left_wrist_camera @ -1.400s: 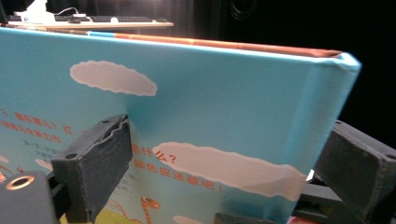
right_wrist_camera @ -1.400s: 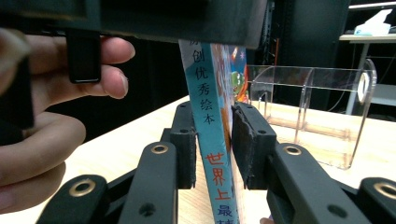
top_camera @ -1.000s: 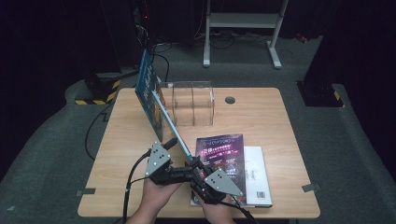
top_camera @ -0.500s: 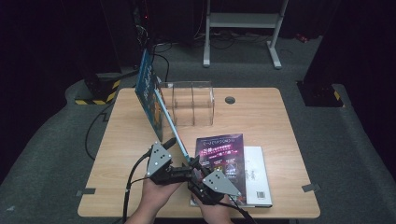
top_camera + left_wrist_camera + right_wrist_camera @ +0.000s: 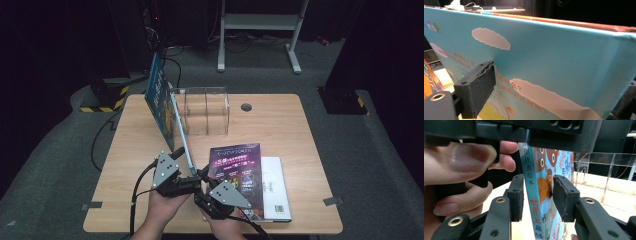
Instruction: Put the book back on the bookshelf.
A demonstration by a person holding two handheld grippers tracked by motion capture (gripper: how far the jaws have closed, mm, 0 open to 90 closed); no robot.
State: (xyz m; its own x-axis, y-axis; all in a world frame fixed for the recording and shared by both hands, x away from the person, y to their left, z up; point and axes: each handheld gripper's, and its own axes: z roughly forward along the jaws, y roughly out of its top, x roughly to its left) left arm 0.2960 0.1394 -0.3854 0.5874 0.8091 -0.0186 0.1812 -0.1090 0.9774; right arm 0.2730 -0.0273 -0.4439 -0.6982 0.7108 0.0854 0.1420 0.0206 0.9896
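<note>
A large blue picture book (image 5: 162,107) stands tilted on the table, its top leaning beside a clear rack (image 5: 205,112). My left gripper (image 5: 186,172) holds its lower corner. In the left gripper view the pad (image 5: 480,87) presses on the sky-blue cover (image 5: 554,65), so the left gripper (image 5: 554,97) is shut on it. My right gripper (image 5: 204,186) sits close beside it. Its jaws have just been opening and now straddle the book's spine (image 5: 531,187). The right gripper (image 5: 537,195) is open, with a gap at the left pad (image 5: 516,195).
A purple book (image 5: 237,170) lies on a white book (image 5: 276,187) at the front right of the wooden table (image 5: 280,125). The clear rack has several empty slots. A round cable hole (image 5: 245,107) is behind it. A white stand (image 5: 260,30) is on the floor beyond.
</note>
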